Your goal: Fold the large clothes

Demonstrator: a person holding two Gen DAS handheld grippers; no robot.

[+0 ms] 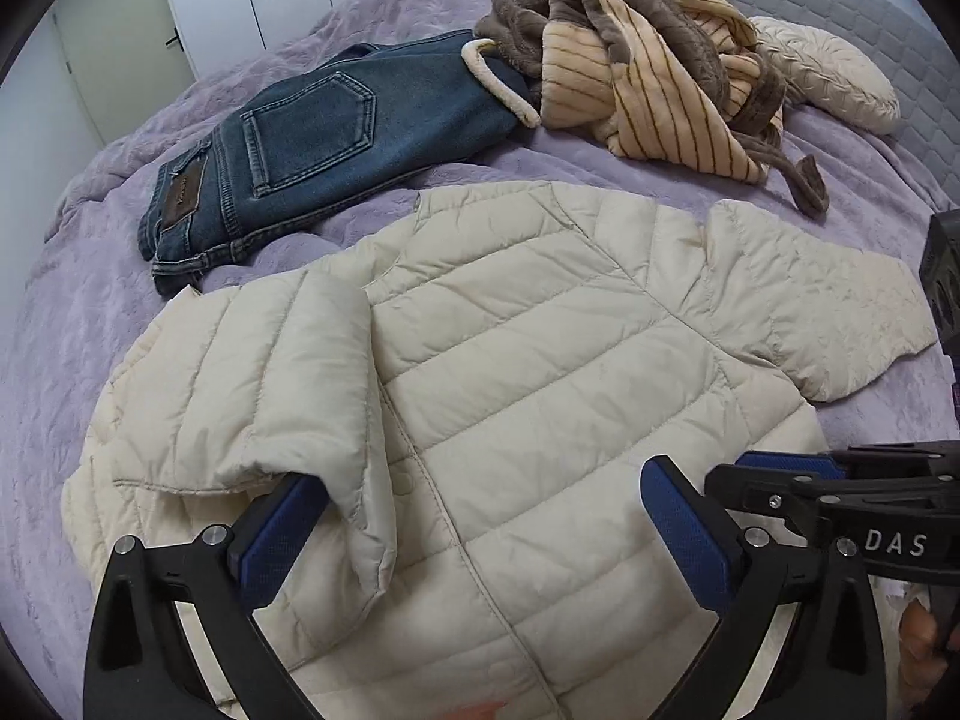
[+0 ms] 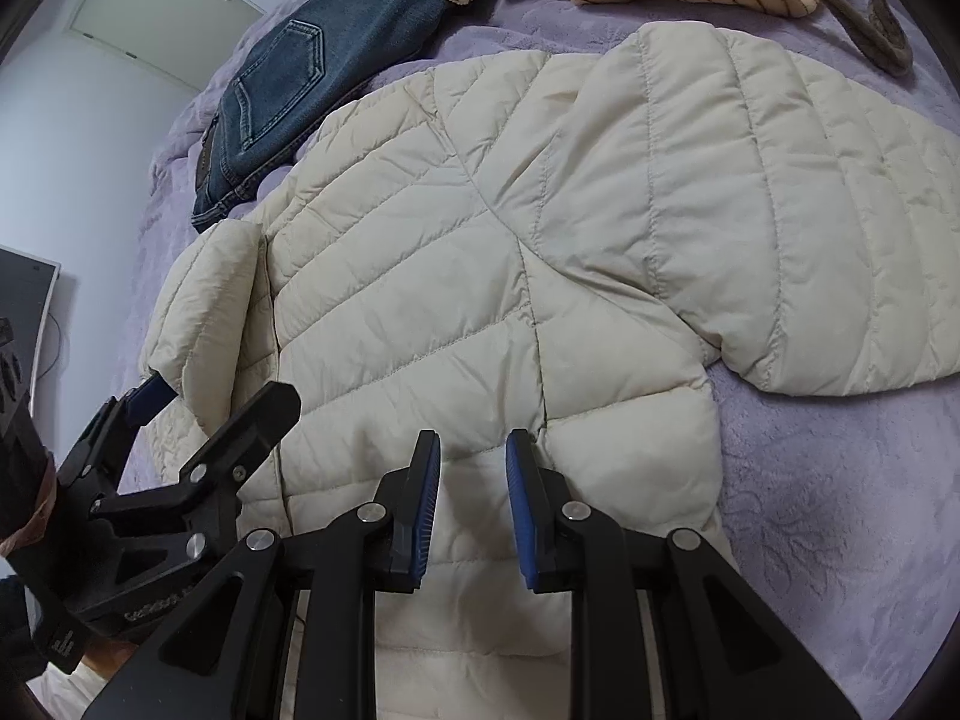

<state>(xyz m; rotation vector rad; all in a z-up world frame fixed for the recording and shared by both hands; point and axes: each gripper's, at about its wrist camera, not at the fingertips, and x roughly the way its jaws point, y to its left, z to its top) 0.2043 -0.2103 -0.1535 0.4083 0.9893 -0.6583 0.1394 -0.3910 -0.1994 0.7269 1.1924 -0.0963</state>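
A cream quilted jacket [image 1: 510, 360] is lying spread over the near part of the bed [image 1: 72, 312], back side up. Toward the bed's left edge, one sleeve [image 1: 264, 372] is lying folded inward over the jacket's body, and the left gripper [image 1: 480, 516] is hovering with its jaws wide apart, the left blue pad tucked under that sleeve's cuff. Behind it, folded jeans [image 1: 282, 150] are lying toward the bed's far left. Further right, the right gripper [image 2: 471, 480] is resting over the jacket's hem with its jaws narrowly parted, nothing between them. The other sleeve [image 2: 780, 228] is stretching out toward the bed's right edge, and a brown striped robe [image 1: 648, 66] is lying heaped at the far side.
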